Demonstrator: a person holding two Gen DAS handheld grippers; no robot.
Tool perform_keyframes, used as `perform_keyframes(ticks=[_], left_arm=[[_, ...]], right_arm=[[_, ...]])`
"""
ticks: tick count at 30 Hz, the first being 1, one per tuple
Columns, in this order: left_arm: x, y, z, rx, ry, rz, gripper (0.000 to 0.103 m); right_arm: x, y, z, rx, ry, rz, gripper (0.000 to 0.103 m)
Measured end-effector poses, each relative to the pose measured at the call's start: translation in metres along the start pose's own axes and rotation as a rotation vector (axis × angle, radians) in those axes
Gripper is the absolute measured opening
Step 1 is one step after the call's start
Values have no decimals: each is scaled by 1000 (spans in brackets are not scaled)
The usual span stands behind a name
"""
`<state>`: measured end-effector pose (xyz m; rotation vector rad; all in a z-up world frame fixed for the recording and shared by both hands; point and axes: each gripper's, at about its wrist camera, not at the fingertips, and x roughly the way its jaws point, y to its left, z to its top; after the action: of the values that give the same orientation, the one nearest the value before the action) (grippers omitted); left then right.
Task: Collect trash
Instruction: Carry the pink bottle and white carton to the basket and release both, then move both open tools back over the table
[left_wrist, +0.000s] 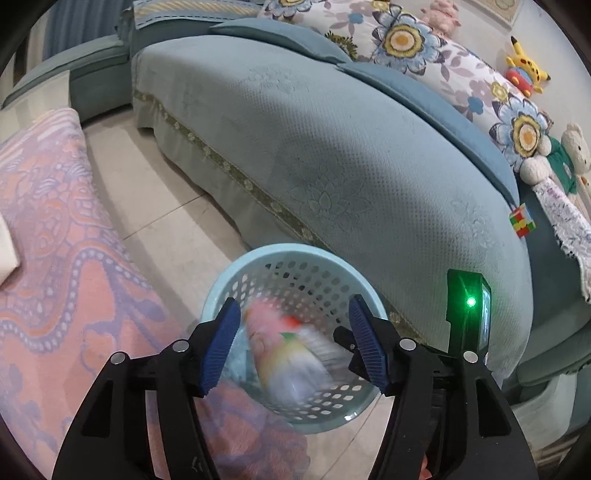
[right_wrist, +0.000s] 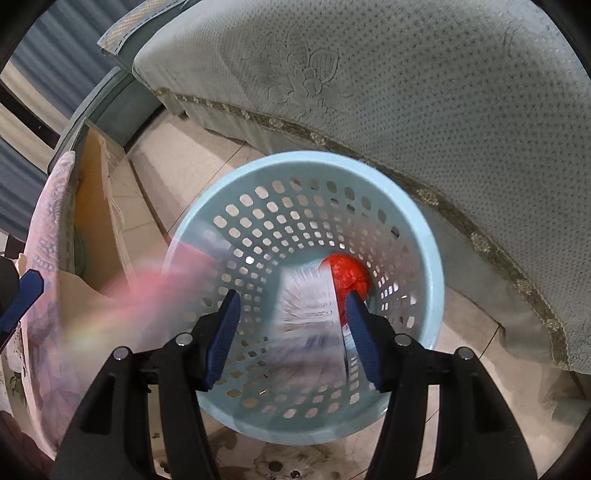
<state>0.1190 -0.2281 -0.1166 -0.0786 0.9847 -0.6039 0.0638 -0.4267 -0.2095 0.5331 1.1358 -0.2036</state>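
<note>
A light blue perforated basket (left_wrist: 258, 266) stands on the tiled floor beside the sofa; it also shows in the right wrist view (right_wrist: 424, 236). My left gripper (left_wrist: 293, 343) is open above it, and a blurred pink wrapper (left_wrist: 280, 347) is in mid-air between its fingers, over the basket. My right gripper (right_wrist: 291, 336) is open over the basket, with a blurred white wrapper (right_wrist: 308, 306) between its fingers, falling inside. A red crumpled bag (right_wrist: 347, 273) lies at the basket's bottom. The pink wrapper (right_wrist: 147, 295) streaks in at the left rim in the right wrist view.
A teal sofa (left_wrist: 332, 147) with floral cushions (left_wrist: 406, 40) and plush toys (left_wrist: 528, 66) curves behind the basket. A pink patterned cloth (left_wrist: 55, 258) covers a table on the left. A puzzle cube (left_wrist: 521, 221) lies on the sofa. A cardboard box (right_wrist: 96, 206) stands left.
</note>
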Motion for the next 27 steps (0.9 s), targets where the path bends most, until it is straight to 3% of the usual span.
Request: perform_keyframes(ticks=[10, 18, 27], left_arm=[[-68, 8, -7, -24, -104, -30, 69], [-167, 27, -21, -61, -247, -12, 75], [-263, 80, -49, -80, -405, 151, 80]], right_arm=[[-60, 33, 0, -86, -117, 46, 61], [-136, 116, -19, -274, -277, 118, 61], [-179, 220, -64, -501, -403, 164, 61]])
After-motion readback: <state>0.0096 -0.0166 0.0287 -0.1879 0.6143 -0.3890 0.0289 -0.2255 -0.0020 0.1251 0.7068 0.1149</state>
